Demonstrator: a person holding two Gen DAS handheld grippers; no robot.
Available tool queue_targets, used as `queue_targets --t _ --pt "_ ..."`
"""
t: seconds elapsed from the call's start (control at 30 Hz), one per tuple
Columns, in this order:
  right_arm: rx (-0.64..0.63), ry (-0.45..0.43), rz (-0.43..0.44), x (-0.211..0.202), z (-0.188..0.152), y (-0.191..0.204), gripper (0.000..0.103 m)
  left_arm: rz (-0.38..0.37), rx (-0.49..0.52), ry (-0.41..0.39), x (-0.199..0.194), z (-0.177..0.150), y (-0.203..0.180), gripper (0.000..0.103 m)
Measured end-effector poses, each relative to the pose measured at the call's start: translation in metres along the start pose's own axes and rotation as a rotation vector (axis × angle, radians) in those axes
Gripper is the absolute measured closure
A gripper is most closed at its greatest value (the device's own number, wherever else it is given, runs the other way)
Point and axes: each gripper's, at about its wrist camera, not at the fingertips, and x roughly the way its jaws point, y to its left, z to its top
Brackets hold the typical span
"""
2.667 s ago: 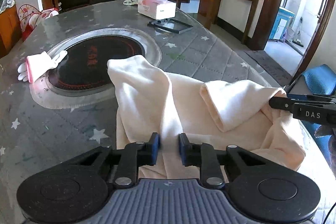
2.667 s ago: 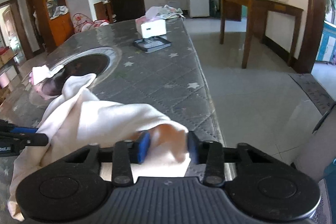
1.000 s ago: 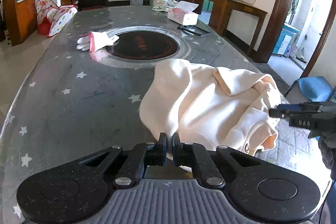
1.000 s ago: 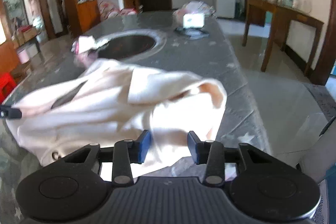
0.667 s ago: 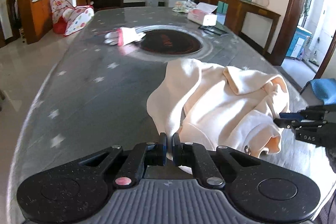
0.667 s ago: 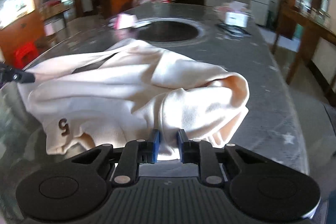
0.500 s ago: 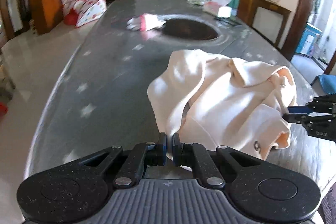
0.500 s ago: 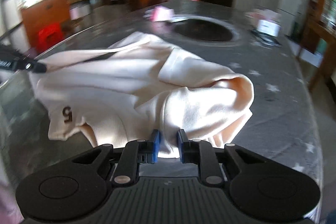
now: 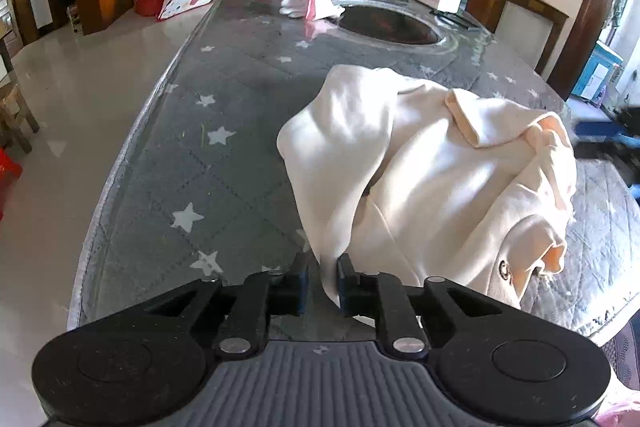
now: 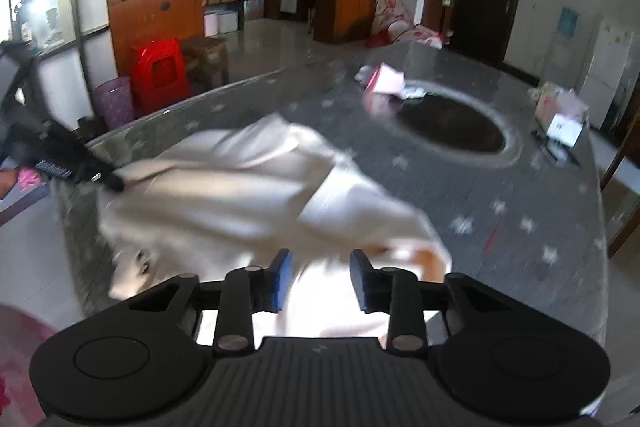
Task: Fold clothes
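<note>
Cream garment (image 9: 432, 179) heaped before left gripper (image 9: 322, 277), slightly parted, edge between fingers; beneath right gripper (image 10: 320, 277), spread wide, holding nothing. Blurred there.

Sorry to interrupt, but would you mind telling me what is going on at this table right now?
A person with a handheld gripper in each hand is working on a cream garment that lies bunched near the edge of a grey star-patterned table. The left gripper has its fingers slightly apart, with a fold of the garment hanging between them. The right gripper is open just above the cloth, gripping nothing. The garment is crumpled, with no tidy fold visible. A pink and white glove lies farther back.
</note>
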Motion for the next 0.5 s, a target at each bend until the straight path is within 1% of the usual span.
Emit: queue_targets --t 0.03,0.07,0.13,0.27,0.4,0.43,0.47,0.5 --pt "-0.003 -0.006 -0.009 0.003 0.006 -0.002 0.067 -0.001 0.004 -0.006 -0.002 0.000 0.000 0.072" --pt "-0.005 -0.012 -0.019 0.006 0.011 -0.004 0.067 0.001 0.007 -0.014 -0.004 0.001 0.001 0.067" --pt "-0.015 0.002 -0.021 0.022 0.016 -0.004 0.066 0.006 0.012 -0.029 -0.009 0.001 0.002 0.058" --pt "-0.039 0.045 0.011 0.056 0.022 -0.002 0.064 0.012 -0.019 -0.041 -0.014 0.004 0.011 0.055" --pt "-0.063 0.079 0.030 0.082 0.021 0.008 0.064 -0.012 -0.005 -0.057 -0.016 0.006 0.006 0.055" --pt "-0.074 0.078 0.020 0.086 0.020 0.010 0.066 -0.023 0.003 -0.062 -0.015 0.007 0.003 0.055" --pt "-0.085 0.077 0.008 0.089 0.019 0.011 0.067 -0.034 0.010 -0.066 -0.014 0.009 0.000 0.055" --pt "-0.089 0.072 -0.003 0.090 0.020 0.011 0.072 -0.048 0.016 -0.070 -0.012 0.011 -0.005 0.055"
